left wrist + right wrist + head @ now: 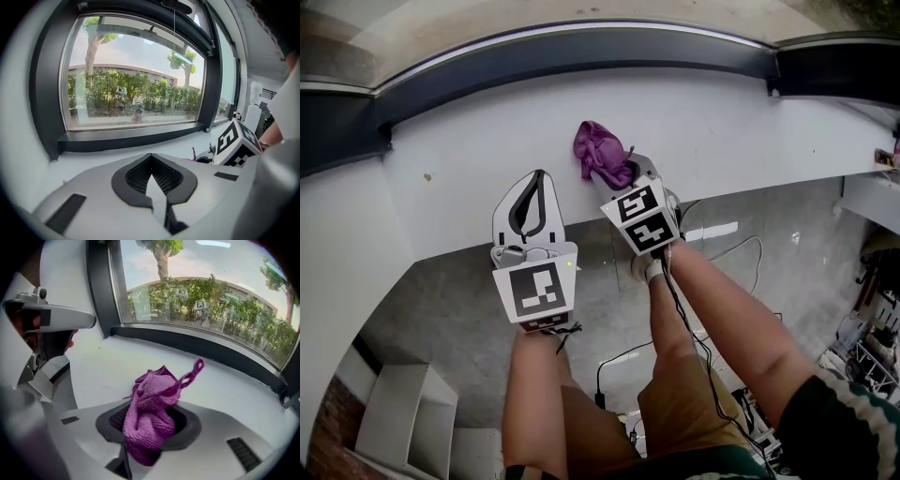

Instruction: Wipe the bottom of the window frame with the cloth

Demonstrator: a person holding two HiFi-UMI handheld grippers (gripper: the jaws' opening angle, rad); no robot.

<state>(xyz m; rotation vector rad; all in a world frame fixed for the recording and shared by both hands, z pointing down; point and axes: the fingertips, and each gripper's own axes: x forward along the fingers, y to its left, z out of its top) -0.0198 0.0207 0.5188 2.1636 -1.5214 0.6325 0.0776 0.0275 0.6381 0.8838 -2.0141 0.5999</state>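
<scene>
Right gripper (pixel 619 178) clamped tight on bunched purple cloth (pixel 598 150), one loop sticking up. Cloth over white sill (pixel 722 131), apart from dark window frame (pixel 581 52) bottom rail. Left gripper (pixel 532 202) just beside, jaws closed together, nothing between.

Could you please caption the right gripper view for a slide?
Right gripper holds a bunched purple cloth over the white sill, facing the dark window frame.
</scene>
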